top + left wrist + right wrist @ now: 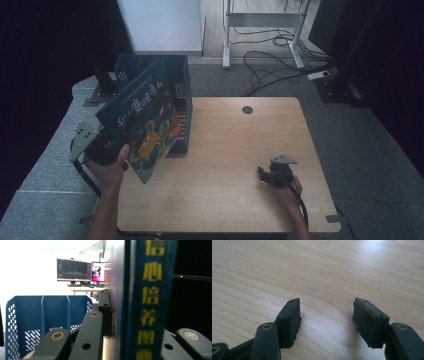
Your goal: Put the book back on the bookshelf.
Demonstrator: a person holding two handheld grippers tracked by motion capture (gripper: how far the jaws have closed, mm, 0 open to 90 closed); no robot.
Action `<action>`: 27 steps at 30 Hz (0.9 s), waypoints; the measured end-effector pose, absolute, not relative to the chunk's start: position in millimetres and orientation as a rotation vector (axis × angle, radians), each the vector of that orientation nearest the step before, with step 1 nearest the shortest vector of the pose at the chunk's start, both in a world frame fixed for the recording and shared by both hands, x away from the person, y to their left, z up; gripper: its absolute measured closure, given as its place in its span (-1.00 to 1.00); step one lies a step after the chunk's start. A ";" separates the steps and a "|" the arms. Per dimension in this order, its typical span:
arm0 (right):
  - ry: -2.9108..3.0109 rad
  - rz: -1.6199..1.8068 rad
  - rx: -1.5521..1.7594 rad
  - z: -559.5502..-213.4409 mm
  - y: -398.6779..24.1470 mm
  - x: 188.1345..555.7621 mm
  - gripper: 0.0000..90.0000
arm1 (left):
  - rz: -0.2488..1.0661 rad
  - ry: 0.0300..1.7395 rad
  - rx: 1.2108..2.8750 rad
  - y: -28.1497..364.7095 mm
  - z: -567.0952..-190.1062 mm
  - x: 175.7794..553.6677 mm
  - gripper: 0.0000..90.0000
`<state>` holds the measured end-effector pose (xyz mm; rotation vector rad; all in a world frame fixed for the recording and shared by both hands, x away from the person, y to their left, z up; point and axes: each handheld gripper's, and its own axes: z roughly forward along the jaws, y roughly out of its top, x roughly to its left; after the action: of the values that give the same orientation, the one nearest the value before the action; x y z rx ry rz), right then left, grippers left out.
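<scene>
While tilted, book [145, 125] in left claw [107, 147].

My right gripper [266, 175] sits low over bare counter [235, 145], and the wood ahead of it and off to both sides is free to pass. On the left, the blue crate [177, 75] stands at the counter's far corner. The book [142, 127] I grip in my left gripper [102, 150] tilts across its front, blocking that way in. The crate's compartments look empty, I think.
</scene>
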<state>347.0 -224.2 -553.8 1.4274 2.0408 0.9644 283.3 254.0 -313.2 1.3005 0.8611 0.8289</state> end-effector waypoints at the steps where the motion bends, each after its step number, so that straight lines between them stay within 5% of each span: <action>1: 2.041 0.964 1.427 -553.8 -224.3 347.0 -0.15 | 0.834 0.864 1.301 254.2 -312.9 283.9 0.83; 27: 2.042 0.966 1.427 -553.9 -224.3 347.1 -0.15 | 0.916 0.901 1.291 244.5 -307.8 311.7 0.83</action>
<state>347.1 -224.3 -553.9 1.4271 2.0415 0.9657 311.7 244.5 -307.8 1.2915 0.9007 0.9158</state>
